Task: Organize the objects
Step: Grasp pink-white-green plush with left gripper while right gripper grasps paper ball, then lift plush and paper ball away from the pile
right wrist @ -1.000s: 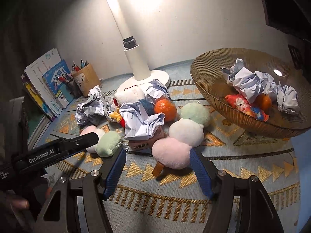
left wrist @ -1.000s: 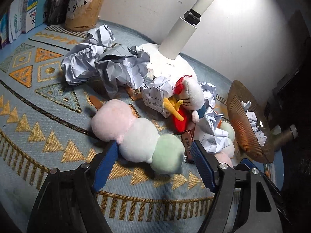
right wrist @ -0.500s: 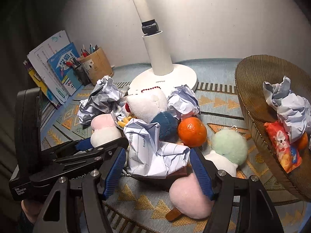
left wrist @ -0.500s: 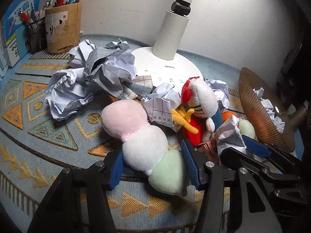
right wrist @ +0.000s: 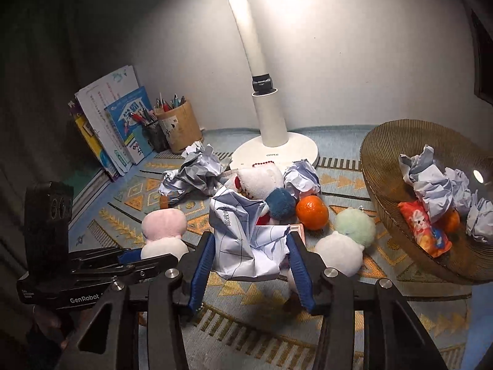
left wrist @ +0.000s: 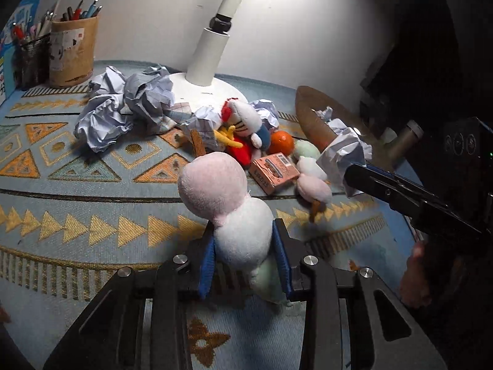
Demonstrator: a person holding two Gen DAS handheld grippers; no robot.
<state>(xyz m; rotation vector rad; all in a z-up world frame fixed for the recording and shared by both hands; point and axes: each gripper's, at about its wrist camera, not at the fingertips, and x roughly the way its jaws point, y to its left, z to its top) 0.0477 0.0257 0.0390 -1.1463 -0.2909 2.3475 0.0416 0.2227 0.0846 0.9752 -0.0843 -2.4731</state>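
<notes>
My left gripper [left wrist: 245, 240] is shut on a pink, white and green dango plush [left wrist: 234, 212], gripping its white middle ball and holding it off the rug. My right gripper [right wrist: 251, 246] is shut on a crumpled paper ball [right wrist: 248, 240], lifted above the pile. The same paper ball shows in the left wrist view [left wrist: 343, 154] in the right gripper's fingers [left wrist: 385, 185]. A brown ribbed bowl [right wrist: 385, 191] at the right holds paper balls, a snack pack and an orange. The left gripper's plush also shows in the right wrist view [right wrist: 163, 234].
On the patterned rug lie a second dango plush [right wrist: 345, 240], an orange [right wrist: 311, 212], a white cat plush [right wrist: 262, 180], a small pink box [left wrist: 272, 171] and more paper balls [left wrist: 123, 111]. A white lamp base [right wrist: 274, 151], pen cups [right wrist: 177, 126] and books [right wrist: 114, 120] stand behind.
My left gripper has closed on the dango plush and lifted it. My right gripper has closed on the crumpled paper ball and raised it off the pink box.
</notes>
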